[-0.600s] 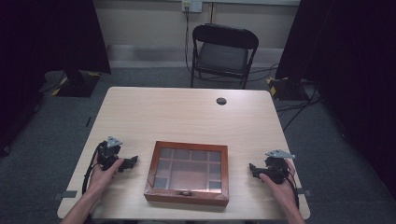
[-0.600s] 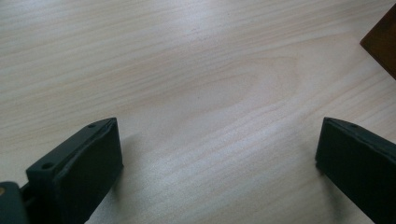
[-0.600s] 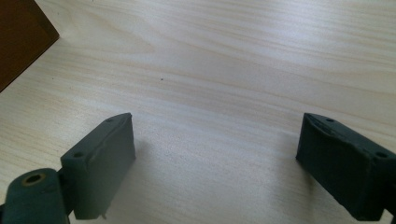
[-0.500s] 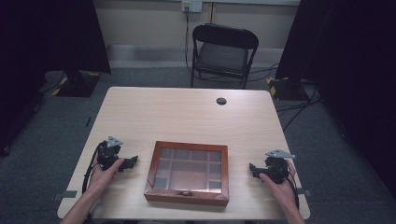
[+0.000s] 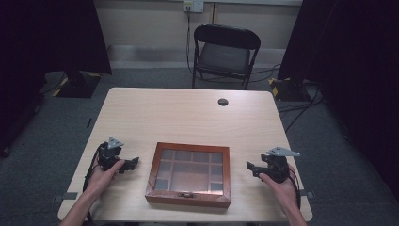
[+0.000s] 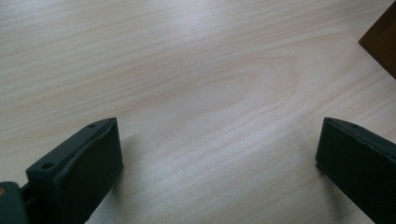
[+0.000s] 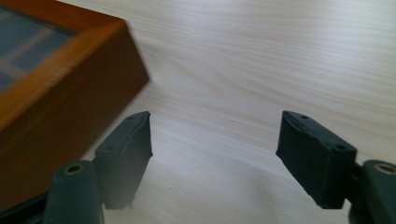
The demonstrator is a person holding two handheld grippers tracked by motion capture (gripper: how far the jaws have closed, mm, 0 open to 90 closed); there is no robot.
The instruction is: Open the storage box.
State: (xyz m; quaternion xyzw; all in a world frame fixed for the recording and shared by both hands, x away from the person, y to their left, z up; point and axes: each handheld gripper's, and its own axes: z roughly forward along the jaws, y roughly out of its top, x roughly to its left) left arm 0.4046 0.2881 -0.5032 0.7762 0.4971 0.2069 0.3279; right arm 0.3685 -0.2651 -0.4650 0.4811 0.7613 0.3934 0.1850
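A brown wooden box (image 5: pixel 189 175) with a glass lid and a small front clasp lies shut at the near middle of the table (image 5: pixel 179 117). My left gripper (image 5: pixel 132 163) rests on the table left of the box, open, jaws pointing toward it; between them I see bare wood (image 6: pixel 215 140), and the box's corner (image 6: pixel 380 39) shows at the upper right. My right gripper (image 5: pixel 250 168) sits right of the box, open with nothing between its jaws. In the right gripper view the box's side (image 7: pixel 60 88) is close at the left.
A small dark round grommet (image 5: pixel 223 101) sits near the table's far edge. A black folding chair (image 5: pixel 225 52) stands beyond the table. Cables lie on the grey floor at both sides. Dark curtains close in left and right.
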